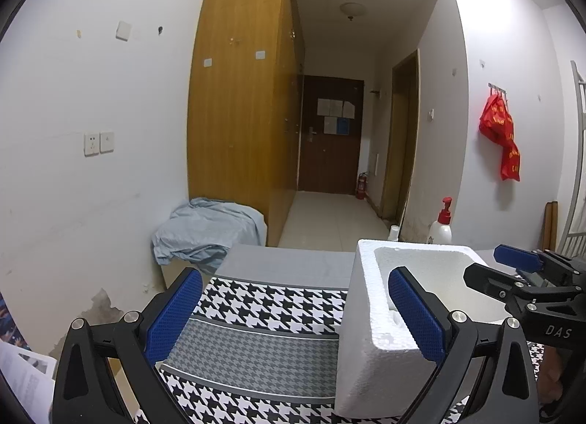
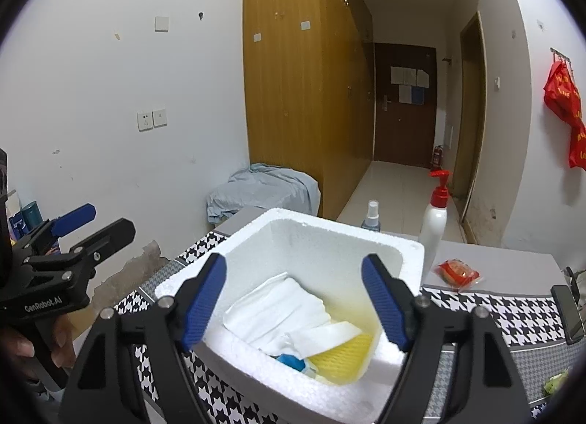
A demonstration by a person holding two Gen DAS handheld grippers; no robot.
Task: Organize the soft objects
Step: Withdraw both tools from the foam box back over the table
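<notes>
Right wrist view: your right gripper (image 2: 293, 299) fills the lower middle of the frame, its 2 blue-padded fingers (image 2: 203, 301) spread wide and holding nothing. Between and below them sits a white foam box (image 2: 410, 251) on the houndstooth-patterned counter (image 2: 512, 306). Inside the box lie the soft objects: a white folded cloth (image 2: 278, 310) at the center, a yellow sponge (image 2: 348, 354) toward the lower right, and a small blue item (image 2: 291, 361) partly hidden under the cloth. At the right of the box stand a white pump bottle with a red top (image 2: 434, 218) and a small spray bottle (image 2: 371, 217); a red packet (image 2: 456, 273) lies on the counter just beside them. Your left gripper (image 2: 95, 220) appears at the left edge, fingers apart.

Left wrist view: your left gripper (image 1: 293, 314) sits low in the frame, fingers spread and empty, the right finger reaching over the foam box's near rim. A grey-blue cloth (image 1: 208, 231) is heaped at middle left beside a tall wooden wardrobe (image 1: 238, 94).
</notes>
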